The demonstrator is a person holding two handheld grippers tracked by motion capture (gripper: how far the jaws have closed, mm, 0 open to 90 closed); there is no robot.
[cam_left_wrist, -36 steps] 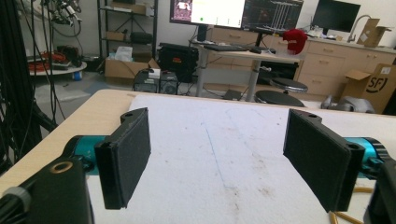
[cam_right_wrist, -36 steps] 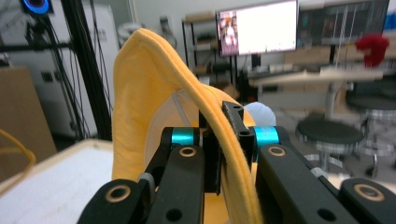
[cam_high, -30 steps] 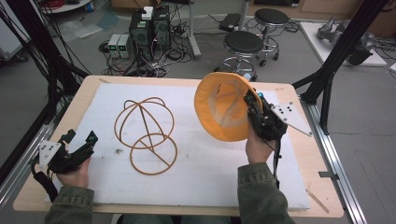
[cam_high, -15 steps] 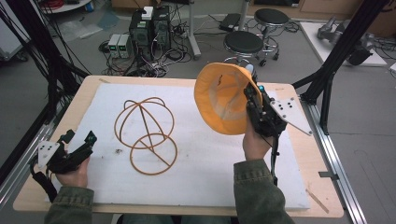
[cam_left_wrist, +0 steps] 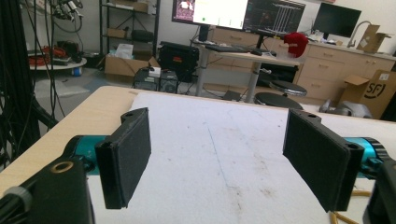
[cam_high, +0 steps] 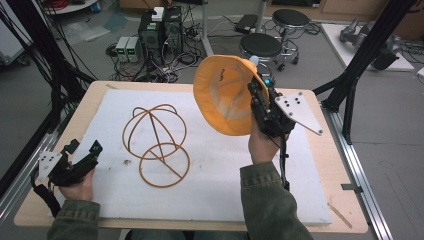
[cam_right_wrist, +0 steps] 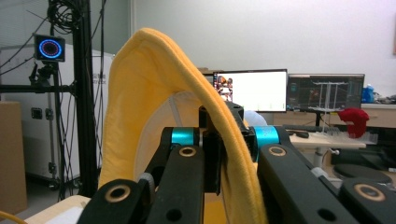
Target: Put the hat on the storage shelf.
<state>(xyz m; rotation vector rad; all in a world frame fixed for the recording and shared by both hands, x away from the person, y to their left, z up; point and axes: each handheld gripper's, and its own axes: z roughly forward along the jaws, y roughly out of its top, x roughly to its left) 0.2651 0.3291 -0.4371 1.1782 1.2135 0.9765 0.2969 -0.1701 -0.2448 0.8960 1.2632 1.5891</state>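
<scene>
Held up in the air over the far right part of the table (cam_high: 320,200), above the white foam mat (cam_high: 220,165): a yellow bucket hat (cam_high: 225,97), open side turned toward the left, pale lining visible. Pinched at the brim by the right gripper (cam_high: 260,102), jaws pressed together on the fabric; in the right gripper view the brim (cam_right_wrist: 224,135) passes between the two black jaws and bends over them. Resting low at the near left corner of the mat, the left gripper (cam_high: 82,155), jaws spread wide with nothing between the pads (cam_left_wrist: 130,154). Standing in the middle of the mat, well apart from both grippers, an orange wire hat stand (cam_high: 157,142): a domed cage on top of a ring base.

Probably the plan: to put the hat on the wire dome. Risks, as a judgement:

- Only one edge of the brim gripped, so the soft fabric can slide out and the hat can fall on the mat.
- Hanging from one point, the crown may sag or fold, then catch on a wire instead of opening over the dome.
- Light stand, not held by anything; a push from the side by the hat or the gripper can tip it or shove it across the mat.
- Hat blocking the line of sight of the right gripper camera, so aiming over the dome is harder.
</scene>
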